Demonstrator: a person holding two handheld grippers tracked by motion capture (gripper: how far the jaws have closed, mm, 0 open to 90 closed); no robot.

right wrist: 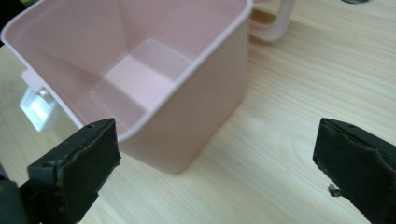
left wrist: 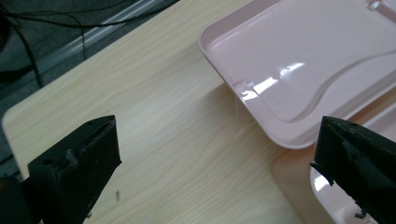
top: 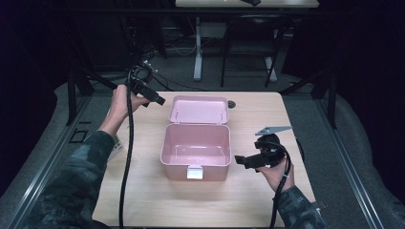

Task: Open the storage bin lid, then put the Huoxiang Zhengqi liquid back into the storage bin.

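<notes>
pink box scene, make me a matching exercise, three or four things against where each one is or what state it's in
Things:
1. pink box
2. lid
3. left tool
4. right tool

Places or states:
a. open, held at the box's right side
b. swung back, lying open behind the box
c. empty, at the table's middle
d. open, held up near the lid's left corner

Pairs: 1-c, 2-b, 3-d, 4-a

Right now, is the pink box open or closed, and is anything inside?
Open and empty. The pink box has its lid flipped back flat behind it, and its bare bottom shows in the right gripper view.
</notes>
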